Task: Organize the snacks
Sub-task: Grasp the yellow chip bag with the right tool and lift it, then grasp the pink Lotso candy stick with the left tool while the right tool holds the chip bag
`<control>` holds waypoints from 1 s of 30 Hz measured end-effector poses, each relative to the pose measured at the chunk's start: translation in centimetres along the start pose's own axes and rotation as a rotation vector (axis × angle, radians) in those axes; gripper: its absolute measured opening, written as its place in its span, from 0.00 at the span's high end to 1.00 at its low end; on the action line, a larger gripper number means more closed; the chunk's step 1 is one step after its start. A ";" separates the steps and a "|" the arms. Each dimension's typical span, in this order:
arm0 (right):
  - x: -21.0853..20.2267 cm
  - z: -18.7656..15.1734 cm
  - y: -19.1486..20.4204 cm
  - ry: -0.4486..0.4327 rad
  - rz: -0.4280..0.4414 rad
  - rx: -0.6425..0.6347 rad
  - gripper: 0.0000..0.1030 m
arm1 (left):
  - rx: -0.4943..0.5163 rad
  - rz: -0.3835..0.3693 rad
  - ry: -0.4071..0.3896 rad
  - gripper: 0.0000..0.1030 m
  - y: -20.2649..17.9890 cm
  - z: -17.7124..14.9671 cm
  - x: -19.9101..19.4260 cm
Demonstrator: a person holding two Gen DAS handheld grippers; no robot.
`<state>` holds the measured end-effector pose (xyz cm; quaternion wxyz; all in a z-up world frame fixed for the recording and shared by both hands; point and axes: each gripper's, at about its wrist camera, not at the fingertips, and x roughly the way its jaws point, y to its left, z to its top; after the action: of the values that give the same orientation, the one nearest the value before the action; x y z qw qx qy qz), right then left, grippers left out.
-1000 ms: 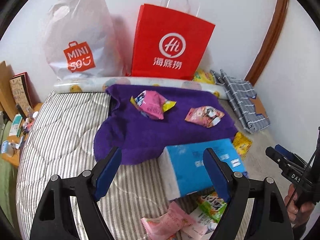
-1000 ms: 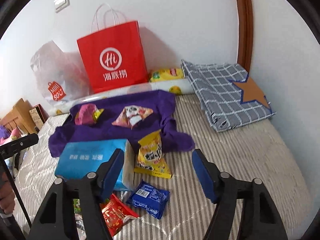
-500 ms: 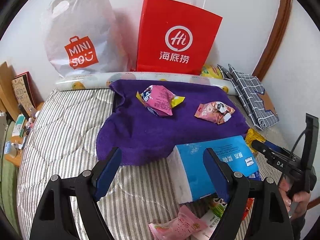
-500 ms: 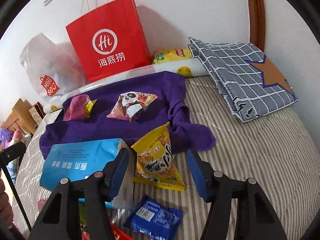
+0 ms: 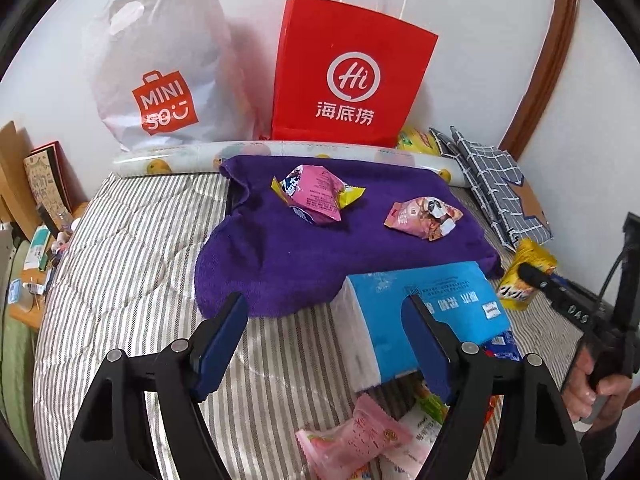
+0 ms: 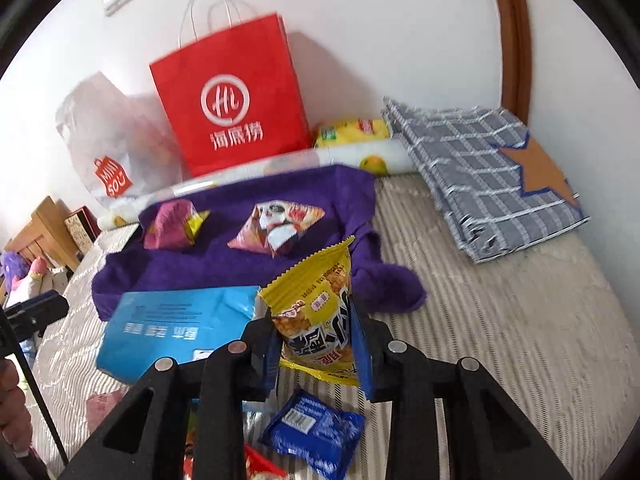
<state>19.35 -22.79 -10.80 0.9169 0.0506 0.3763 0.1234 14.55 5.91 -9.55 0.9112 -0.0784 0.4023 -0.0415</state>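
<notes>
Near the bed's front edge, beside the blue tissue pack (image 6: 180, 324), the right gripper (image 6: 316, 344) has just been closing its jaws on the upright yellow crinkly snack bag (image 6: 320, 312), which they now pinch. Grip its lower body firmly without crushing it, then lift clear before carrying it to the purple towel (image 6: 224, 256). The left gripper (image 5: 324, 344) hangs wide and empty.

Each claw, the left claw (image 5: 324, 340) and the right claw (image 6: 316, 344), has matte black angular arms with triangular cut-outs, round silver screw heads at the joints, flat dark blue fingers (image 5: 218, 344), and white lettering on the black body.
</notes>
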 end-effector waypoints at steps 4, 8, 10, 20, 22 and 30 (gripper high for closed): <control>-2.9 -0.6 0.2 -0.044 -0.015 -0.002 0.72 | -0.002 -0.004 -0.007 0.24 0.0 -1.1 -1.3; -4.7 -1.8 0.4 -0.058 -0.026 -0.001 0.72 | -0.006 -0.001 -0.002 0.24 0.2 -2.5 -2.2; -5.3 -2.5 0.3 -0.060 -0.034 0.003 0.72 | -0.023 -0.012 0.016 0.24 0.4 -3.3 -2.4; -7.4 -5.6 -0.3 -0.042 -0.044 0.028 0.72 | -0.021 -0.066 0.116 0.21 -0.4 -8.1 -2.8; -7.4 -6.2 -0.3 -0.033 -0.045 0.030 0.72 | -0.004 -0.078 0.141 0.21 -0.9 -9.3 -2.9; -6.9 -8.5 0.5 0.025 -0.036 0.006 0.71 | 0.047 -0.053 0.205 0.43 -2.3 -13.4 -2.3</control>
<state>8.59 -24.18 -12.05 0.9141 0.0452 0.3887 0.1065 3.06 2.49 -16.36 0.8655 -0.0632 0.4900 -0.0826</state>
